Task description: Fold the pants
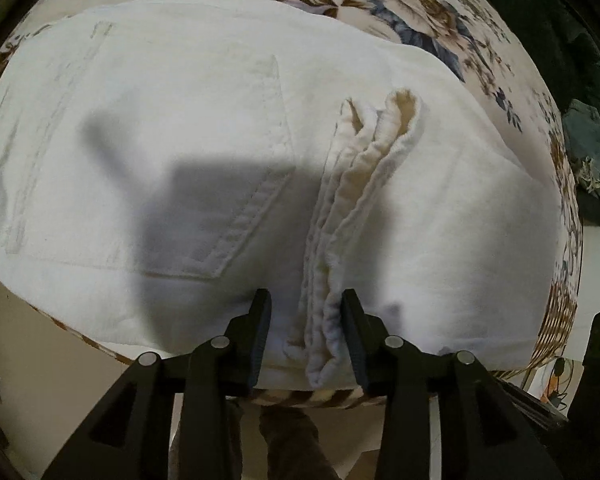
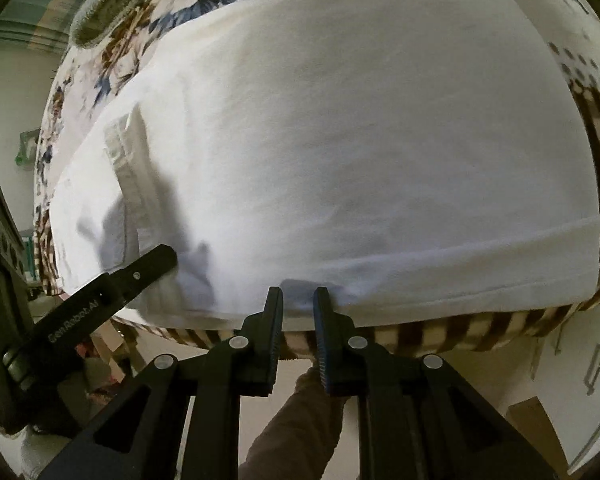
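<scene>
The white pants [image 1: 204, 128] lie folded flat on a floral bedspread [image 1: 380, 4], spreading out ahead of both tools. The left gripper [image 1: 306, 306] points steeply down at the near edge of the cloth, its jaws standing apart with a bunched, ribbed strip of hem [image 1: 364, 168] running between them; the right-hand finger lies against that strip, the other stands clear of it, so nothing is pinched. A back pocket [image 1: 228, 200] sits just ahead and to that tool's left, under its shadow. The right gripper [image 2: 298, 296] hovers at the near edge of the pants [image 2: 340, 140], its jaws narrowly parted with a small fold of white cloth at their tips; whether the pads press it cannot be told. The left tool's finger [image 2: 148, 268] reaches in at its left.
</scene>
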